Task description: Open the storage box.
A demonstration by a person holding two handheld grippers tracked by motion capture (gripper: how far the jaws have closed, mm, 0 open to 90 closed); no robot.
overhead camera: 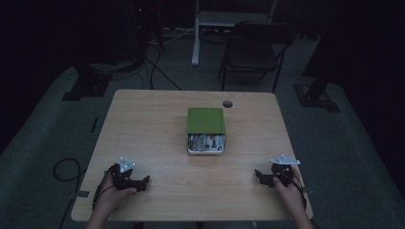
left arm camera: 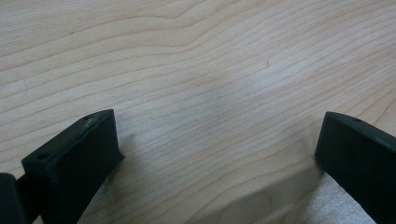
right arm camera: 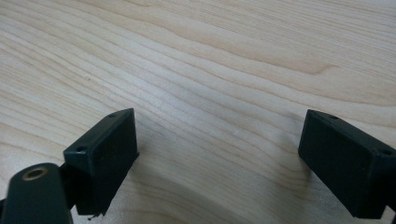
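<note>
Green-lidded box [overhead camera: 206, 120] with a pale metal-looking body sits near the middle of the light wooden bench [overhead camera: 157, 124], a little toward the far edge, well apart from both tongs. Its near face shows some printed red and white patches (too small and dim to read). A small dark round hole [overhead camera: 228, 103] lies in the benchtop just beyond the box's far right corner.

Left tongs [overhead camera: 141, 183] rest near the bench's near left corner, held in the person's left hand [overhead camera: 112, 193]; in the left gripper view [left arm camera: 215, 154] the two black jaws stand wide apart with bare wood grain between them, and each jaw is cut off by the picture's edge. Right tongs [overhead camera: 260, 176] sit near the near right corner in the right hand [overhead camera: 289, 187]; the right gripper view [right arm camera: 219, 154] likewise shows them spread wide over bare wood.

Beyond the bench the room is very dark: a black folding chair [overhead camera: 255, 47] and trailing floor cables [overhead camera: 153, 67] are barely made out.
</note>
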